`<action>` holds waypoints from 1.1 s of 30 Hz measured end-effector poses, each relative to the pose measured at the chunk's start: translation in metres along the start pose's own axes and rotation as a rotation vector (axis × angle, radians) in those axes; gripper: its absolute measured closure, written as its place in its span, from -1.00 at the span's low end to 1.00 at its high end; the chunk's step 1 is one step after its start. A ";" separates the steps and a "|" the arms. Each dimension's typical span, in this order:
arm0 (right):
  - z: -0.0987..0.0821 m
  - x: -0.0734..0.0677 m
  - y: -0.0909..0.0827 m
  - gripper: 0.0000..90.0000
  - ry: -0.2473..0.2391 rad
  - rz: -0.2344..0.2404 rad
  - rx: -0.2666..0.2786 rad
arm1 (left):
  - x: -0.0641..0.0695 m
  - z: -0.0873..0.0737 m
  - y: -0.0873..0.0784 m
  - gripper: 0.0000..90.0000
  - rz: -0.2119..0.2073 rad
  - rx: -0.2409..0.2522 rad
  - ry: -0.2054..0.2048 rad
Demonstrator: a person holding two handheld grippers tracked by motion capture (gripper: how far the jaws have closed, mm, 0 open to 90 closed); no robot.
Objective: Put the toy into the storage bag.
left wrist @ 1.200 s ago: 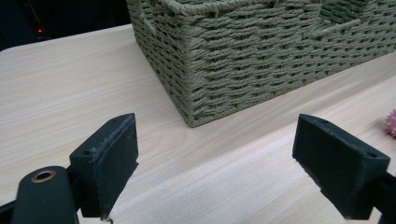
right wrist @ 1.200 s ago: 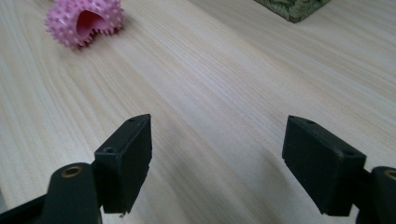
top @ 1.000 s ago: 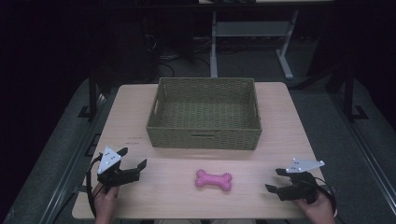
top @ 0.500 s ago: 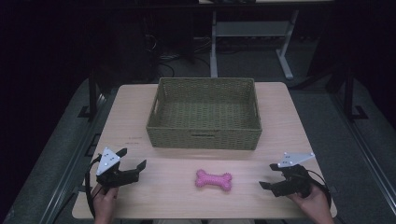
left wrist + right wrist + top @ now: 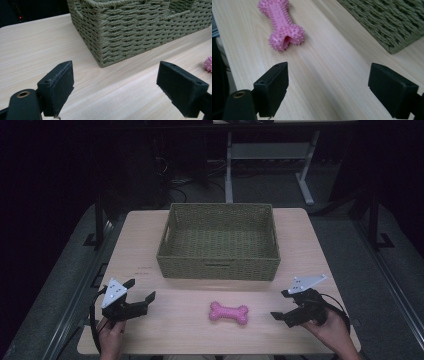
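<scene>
A pink spiked bone toy (image 5: 228,312) lies flat on the wooden table (image 5: 140,245), just in front of a green woven basket (image 5: 217,265). My right gripper (image 5: 278,304) is open to the right of the bone, a short gap away, its jaws pointing at it. In the right gripper view the bone (image 5: 282,23) sits ahead and left of the open gripper (image 5: 328,85), with the basket's corner (image 5: 392,20) at upper right. My left gripper (image 5: 141,290) is open at the table's front left. The left gripper view shows the basket's corner (image 5: 140,32) ahead and the bone's tip (image 5: 208,63) at the right edge.
The basket holds nothing that I can see. Bare tabletop runs along its left and right sides and across the front strip. A metal table frame (image 5: 235,155) and cables stand on the dark floor beyond the far edge.
My right gripper has moved left along the front of the table, closer to the bone. The left gripper and the bone have stayed put.
</scene>
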State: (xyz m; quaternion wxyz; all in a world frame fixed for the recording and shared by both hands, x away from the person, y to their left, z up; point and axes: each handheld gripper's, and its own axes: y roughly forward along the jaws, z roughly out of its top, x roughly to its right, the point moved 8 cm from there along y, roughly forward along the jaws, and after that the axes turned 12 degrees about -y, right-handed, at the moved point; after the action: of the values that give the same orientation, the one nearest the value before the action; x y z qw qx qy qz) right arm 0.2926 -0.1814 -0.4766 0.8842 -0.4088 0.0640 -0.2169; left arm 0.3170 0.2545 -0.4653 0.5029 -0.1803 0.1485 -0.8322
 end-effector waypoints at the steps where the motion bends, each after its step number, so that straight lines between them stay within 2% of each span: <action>1: 0.002 -0.001 0.000 -0.64 -0.007 0.001 -0.002 | 0.000 0.000 0.000 -0.69 -0.001 0.001 0.000; 17: 0.027 -0.015 0.011 -0.65 -0.085 0.071 -0.055 | 0.001 0.000 0.001 -0.69 -0.006 -0.001 0.004; 18: 0.030 -0.017 0.014 -0.65 -0.099 0.087 -0.063 | 0.001 0.000 0.001 -0.69 -0.005 -0.002 0.004; 25: 0.040 -0.020 0.017 -0.65 -0.127 0.103 -0.072 | 0.000 0.000 0.001 -0.69 -0.006 0.000 0.003; 26: 0.044 -0.021 0.018 -0.65 -0.147 0.109 -0.072 | 0.000 0.000 0.001 -0.69 -0.005 0.000 0.004; 31: 0.051 -0.025 0.025 -0.65 -0.186 0.133 -0.097 | -0.001 0.001 0.000 -0.69 -0.003 0.004 0.001; 33: 0.053 -0.026 0.026 -0.65 -0.189 0.136 -0.098 | -0.001 0.001 0.000 -0.69 -0.003 0.004 0.001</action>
State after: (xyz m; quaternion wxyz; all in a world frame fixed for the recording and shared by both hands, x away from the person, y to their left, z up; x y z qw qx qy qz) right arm 0.2931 -0.1183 -0.4634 0.8779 -0.4650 0.0185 -0.1133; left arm 0.3180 0.2549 -0.4648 0.5019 -0.1792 0.1470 -0.8333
